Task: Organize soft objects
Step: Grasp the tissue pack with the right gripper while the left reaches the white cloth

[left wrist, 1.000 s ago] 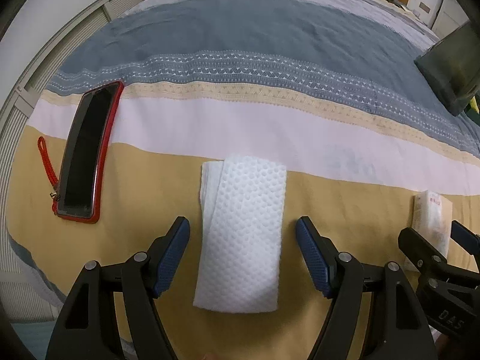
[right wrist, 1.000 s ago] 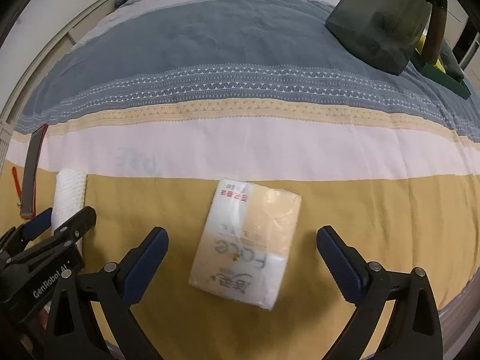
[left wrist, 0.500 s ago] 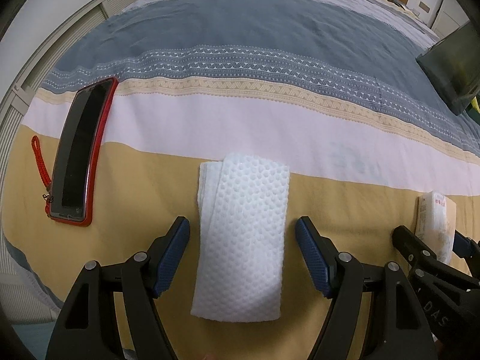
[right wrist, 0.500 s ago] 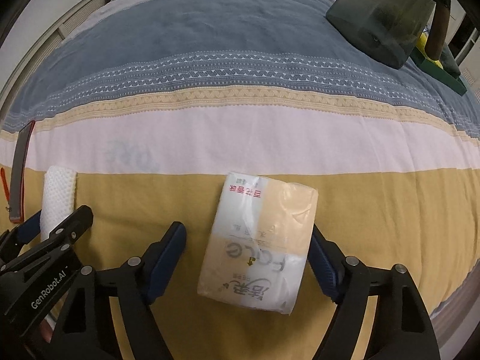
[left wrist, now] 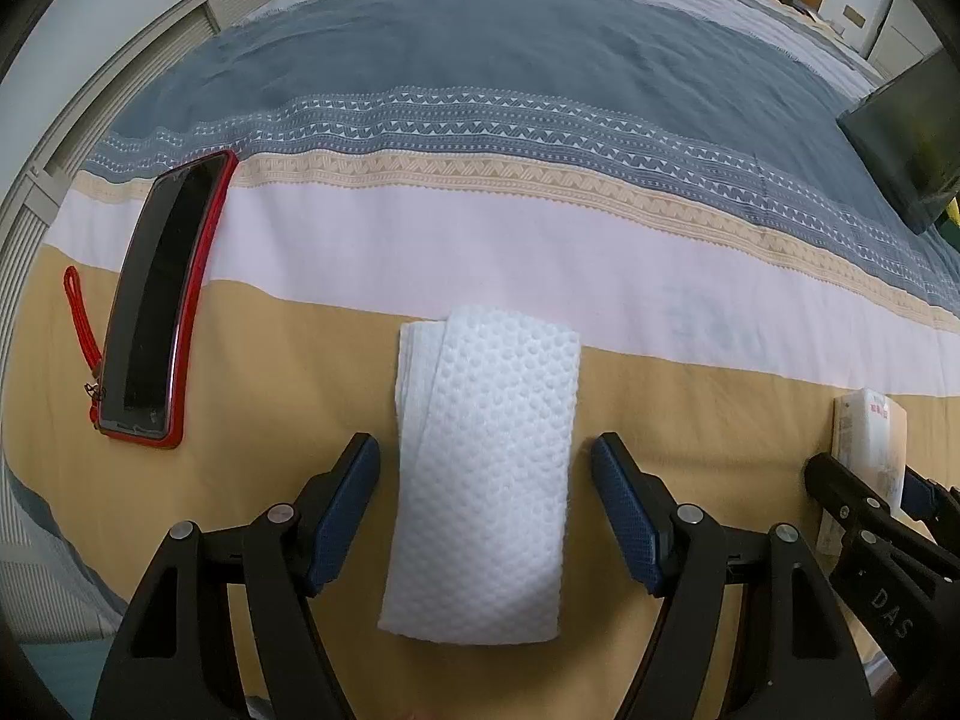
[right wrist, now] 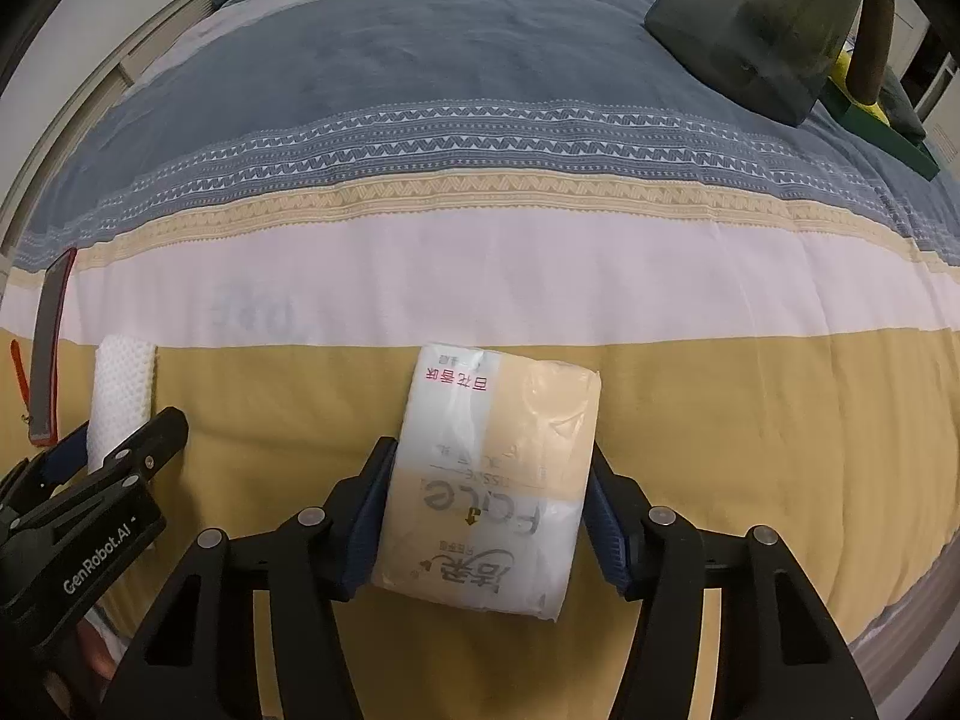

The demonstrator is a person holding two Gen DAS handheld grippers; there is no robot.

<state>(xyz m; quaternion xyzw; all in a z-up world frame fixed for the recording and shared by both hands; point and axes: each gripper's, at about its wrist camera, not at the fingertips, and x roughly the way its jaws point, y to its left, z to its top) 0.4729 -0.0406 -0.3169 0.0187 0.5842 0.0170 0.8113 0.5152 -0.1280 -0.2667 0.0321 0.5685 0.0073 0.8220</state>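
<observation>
glossy plastic-wrapped tissue pack [right wrist: 492, 480]

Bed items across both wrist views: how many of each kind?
White dimpled folded cloth: 1
Plastic-wrapped tissue pack: 1
Red-cased phone with red strap: 1
Dark translucent container: 1
Green box, partly hidden: 1
Total: 5

Striped bedspread [left wrist: 480, 222]: slate-blue band, white zigzag rows on blue, cream zigzag border, pale pink band, mustard-yellow band nearest. White dimpled folded cloth [left wrist: 486, 480], dotted all over in relief. Red-cased black-screened phone [left wrist: 159, 300], red wrist cord alongside. Beige-and-white plastic tissue pack [right wrist: 492, 480] with red and grey print. Black gripper frames, navy-blue ribbed pads [left wrist: 345, 504]. Dark smoky-grey translucent bin [right wrist: 756, 18], brown handle, yellow and green beyond.
</observation>
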